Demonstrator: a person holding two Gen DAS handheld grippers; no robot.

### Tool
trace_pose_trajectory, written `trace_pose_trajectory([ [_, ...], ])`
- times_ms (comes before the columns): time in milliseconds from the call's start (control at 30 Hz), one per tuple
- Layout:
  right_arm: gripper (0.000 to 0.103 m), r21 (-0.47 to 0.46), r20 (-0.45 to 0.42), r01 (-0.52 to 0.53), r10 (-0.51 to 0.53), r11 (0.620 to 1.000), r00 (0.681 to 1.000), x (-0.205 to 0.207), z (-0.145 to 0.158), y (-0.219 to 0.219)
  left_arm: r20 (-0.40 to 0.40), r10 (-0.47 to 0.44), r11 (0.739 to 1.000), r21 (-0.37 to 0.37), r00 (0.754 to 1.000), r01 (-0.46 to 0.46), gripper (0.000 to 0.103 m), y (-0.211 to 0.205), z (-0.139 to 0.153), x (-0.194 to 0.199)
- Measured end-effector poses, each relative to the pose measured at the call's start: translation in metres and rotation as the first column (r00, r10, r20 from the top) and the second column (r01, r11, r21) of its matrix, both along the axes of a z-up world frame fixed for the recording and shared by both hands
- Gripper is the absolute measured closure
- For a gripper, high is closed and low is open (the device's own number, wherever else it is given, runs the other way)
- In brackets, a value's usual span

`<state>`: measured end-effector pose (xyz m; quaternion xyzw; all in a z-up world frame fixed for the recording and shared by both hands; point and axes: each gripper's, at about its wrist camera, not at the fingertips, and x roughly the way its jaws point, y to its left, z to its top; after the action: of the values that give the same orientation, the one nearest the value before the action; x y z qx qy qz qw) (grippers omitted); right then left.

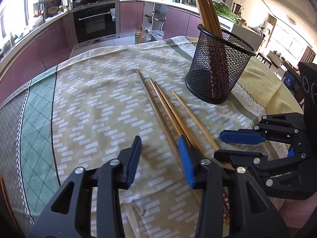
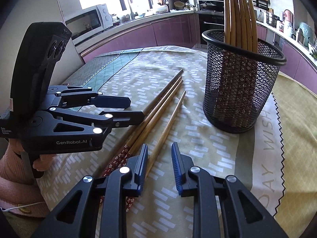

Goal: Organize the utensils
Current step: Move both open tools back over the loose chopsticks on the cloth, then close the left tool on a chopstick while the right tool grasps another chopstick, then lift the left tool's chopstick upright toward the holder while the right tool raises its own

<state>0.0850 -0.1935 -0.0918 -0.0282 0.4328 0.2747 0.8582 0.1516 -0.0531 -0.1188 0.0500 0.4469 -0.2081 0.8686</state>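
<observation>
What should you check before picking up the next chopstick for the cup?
1. Chopsticks left on the cloth: four loose chopsticks lie side by side. Ok.
2. Mesh cup upright with room: stands upright, several chopsticks already inside, space beside them. Ok.
3. Left gripper empty: jaws apart, nothing between the pads. Ok.
4. Right gripper empty: jaws apart, one chopstick runs under the left finger, not pinched. Ok.
5. One chopstick singled out: three lie close together, so grabbing just one looks tricky. Not ok.
6. Grippers clear of each other: close, touching cannot tell.
</observation>
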Motion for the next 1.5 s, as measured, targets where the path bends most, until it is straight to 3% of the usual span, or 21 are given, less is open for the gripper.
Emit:
trace_pose_trajectory([
  [433,0.082,-0.015,0.001,0.018,-0.018,1.000,1.000,0.007,-0.001,-0.001,-0.014,0.007,1.000,0.023,1.000,-0.007,0.070,-0.001,-0.001,0.010],
  [567,0.083,-0.009,-0.003,0.024,-0.024,1.000,1.000,0.013,-0.001,0.001,-0.015,0.019,0.999,0.028,1.000,-0.019,0.077,-0.003,-0.001,0.021],
  [667,0.088,0.010,-0.013,0.035,-0.035,0.999,0.999,0.016,-0.001,-0.001,-0.018,0.031,0.999,0.023,0.999,-0.031,0.081,-0.003,-0.001,0.023],
  [767,0.094,0.044,-0.032,0.047,-0.045,0.998,0.998,0.017,-0.002,-0.006,-0.025,0.038,0.999,-0.003,0.999,-0.038,0.091,-0.002,0.000,0.021],
  [1000,0.097,0.105,-0.064,0.057,-0.050,0.993,0.997,0.019,-0.002,-0.015,-0.029,0.077,0.996,-0.047,0.997,-0.079,0.095,0.004,0.000,0.010],
  [1200,0.097,0.146,-0.042,0.039,-0.033,0.988,0.999,0.013,0.008,-0.018,-0.019,0.069,0.995,-0.073,0.997,-0.071,0.095,0.008,0.008,-0.006],
  [1500,0.097,0.119,-0.054,0.015,-0.009,0.993,0.998,0.016,0.003,-0.008,-0.050,0.016,0.998,-0.061,0.999,-0.019,0.095,0.004,0.001,-0.019],
])
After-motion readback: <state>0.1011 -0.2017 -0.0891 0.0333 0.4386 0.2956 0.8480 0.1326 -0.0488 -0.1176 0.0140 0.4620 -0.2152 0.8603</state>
